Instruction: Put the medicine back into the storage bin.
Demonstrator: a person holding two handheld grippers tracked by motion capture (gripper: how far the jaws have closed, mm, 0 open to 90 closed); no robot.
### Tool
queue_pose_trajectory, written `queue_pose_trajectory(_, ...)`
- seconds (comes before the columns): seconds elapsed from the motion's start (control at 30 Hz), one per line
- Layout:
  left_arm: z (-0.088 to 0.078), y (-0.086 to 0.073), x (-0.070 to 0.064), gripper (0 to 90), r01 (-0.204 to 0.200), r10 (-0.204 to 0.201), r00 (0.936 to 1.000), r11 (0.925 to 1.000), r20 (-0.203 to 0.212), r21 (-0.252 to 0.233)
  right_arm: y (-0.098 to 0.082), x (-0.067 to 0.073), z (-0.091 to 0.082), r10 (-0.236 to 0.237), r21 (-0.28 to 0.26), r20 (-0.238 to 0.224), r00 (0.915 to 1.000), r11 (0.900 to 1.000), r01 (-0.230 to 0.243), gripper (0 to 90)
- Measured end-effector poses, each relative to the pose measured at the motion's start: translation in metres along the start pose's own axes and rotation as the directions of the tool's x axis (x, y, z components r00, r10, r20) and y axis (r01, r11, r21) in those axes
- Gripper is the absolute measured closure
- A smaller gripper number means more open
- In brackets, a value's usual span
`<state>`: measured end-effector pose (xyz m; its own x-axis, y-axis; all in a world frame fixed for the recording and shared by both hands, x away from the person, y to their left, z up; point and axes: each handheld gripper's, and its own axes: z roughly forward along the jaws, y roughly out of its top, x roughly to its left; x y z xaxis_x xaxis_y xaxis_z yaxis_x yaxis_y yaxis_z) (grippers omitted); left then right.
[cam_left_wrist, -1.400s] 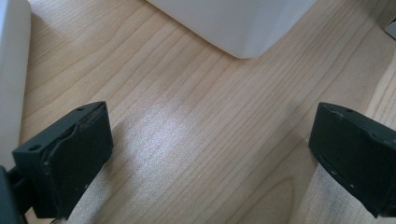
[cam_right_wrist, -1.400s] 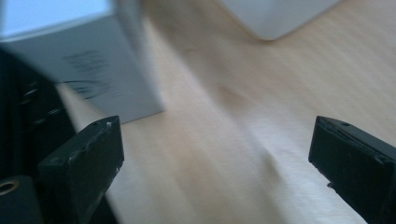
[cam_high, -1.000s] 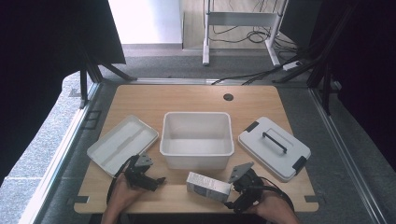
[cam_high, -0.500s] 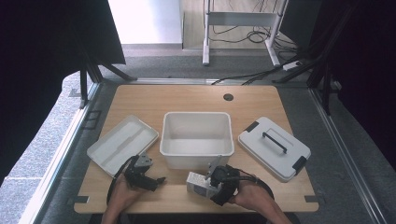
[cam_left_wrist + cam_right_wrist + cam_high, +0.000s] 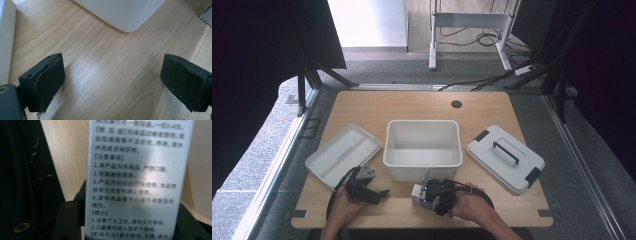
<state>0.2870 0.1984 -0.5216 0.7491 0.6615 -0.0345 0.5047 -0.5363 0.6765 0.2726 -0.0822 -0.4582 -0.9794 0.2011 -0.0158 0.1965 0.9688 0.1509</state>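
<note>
I see the box (image 5: 421,195) lying at the front edge of the bench (image 5: 422,107), just in front of the tub (image 5: 422,146) and a little right of the bench's middle. My right gripper (image 5: 428,196) is on it from the right side, with the hand (image 5: 469,204) behind it. In the right gripper view the box (image 5: 138,177) stands between the two black jaws, its printed grey face turned to the camera, one jaw at its left lower edge and the other at its right. The jaws have just been closing with the box between them; I cannot tell from these views whether the pads press on it yet.

My left gripper (image 5: 369,189) rests at the front left of the bench, well apart from the box, with the left hand (image 5: 343,207) behind it. In the left gripper view its jaws stand wide apart over bare wood, nothing between them, with a corner of the tub (image 5: 122,13) ahead.

The tub stands in the middle of the bench, open. The tray (image 5: 343,154) lies tilted at the left edge, just beside the tub. The lid (image 5: 505,158), grey with a dark handle and dark clips, lies at the right, near the tub but apart from it.
</note>
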Motion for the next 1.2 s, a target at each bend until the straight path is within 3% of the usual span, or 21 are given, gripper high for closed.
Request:
queue_pose_trajectory(0.2,0.0,0.0,0.0,5.7,0.001,-0.001,1.0,1.0,0.0,0.0,0.002,-0.001,-0.014,-0.002,-0.022,-0.016,0.9999,1.0,0.002,55.6)
queue_pose_trajectory(0.73,0.0,0.0,0.0,5.8,0.001,-0.001,1.0,1.0,0.0,0.0,0.017,-0.002,-0.077,-0.014,-0.038,-0.058,0.9982,0.999,0.012,56.0)
queue_pose_trajectory(0.93,0.0,0.0,0.0,5.8,0.006,-0.006,1.0,1.0,0.0,-0.002,0.023,-0.009,-0.106,-0.002,-0.043,-0.058,0.9983,0.999,-0.001,56.1)
queue_pose_trajectory(1.2,0.0,0.0,0.0,5.8,0.007,-0.007,1.0,1.0,0.0,-0.004,0.036,-0.032,-0.144,0.035,-0.079,-0.019,0.9992,0.996,-0.036,56.3)
